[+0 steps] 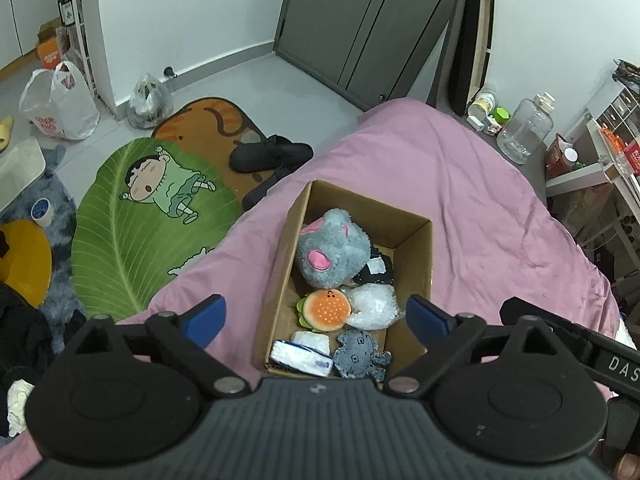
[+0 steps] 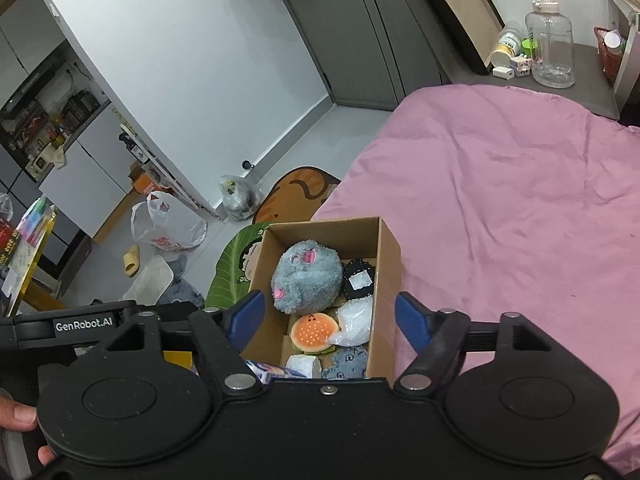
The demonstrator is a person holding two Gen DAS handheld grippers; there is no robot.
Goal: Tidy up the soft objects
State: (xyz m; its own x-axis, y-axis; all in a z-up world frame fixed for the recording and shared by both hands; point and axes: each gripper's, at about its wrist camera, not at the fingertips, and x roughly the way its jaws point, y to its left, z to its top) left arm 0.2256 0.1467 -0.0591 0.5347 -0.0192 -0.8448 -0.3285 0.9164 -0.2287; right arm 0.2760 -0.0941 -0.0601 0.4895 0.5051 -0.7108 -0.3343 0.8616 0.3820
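An open cardboard box [image 1: 416, 256] [image 2: 390, 256] sits on the pink bed [image 1: 460, 184] [image 2: 500, 200] near its edge. Inside lie a grey plush with pink ears [image 1: 332, 248] [image 2: 308, 280], a burger plush [image 1: 326, 310] [image 2: 314, 332], a white plastic-wrapped item [image 1: 374, 306] [image 2: 356, 322], a black toy [image 1: 376, 270] [image 2: 360, 278], a small grey plush [image 1: 360, 354] [image 2: 348, 362] and a tissue pack [image 1: 302, 356] [image 2: 272, 370]. My left gripper [image 1: 316, 318] is open and empty above the box. My right gripper [image 2: 330, 318] is open and empty above it too.
On the floor to the left lie a green leaf cartoon mat [image 1: 148, 220] [image 2: 236, 272], an orange cat mat [image 1: 212, 120], black slippers [image 1: 272, 152] and plastic bags [image 1: 60, 104] [image 2: 172, 224]. A clear water jug [image 1: 524, 128] [image 2: 552, 40] stands beyond the bed's far end.
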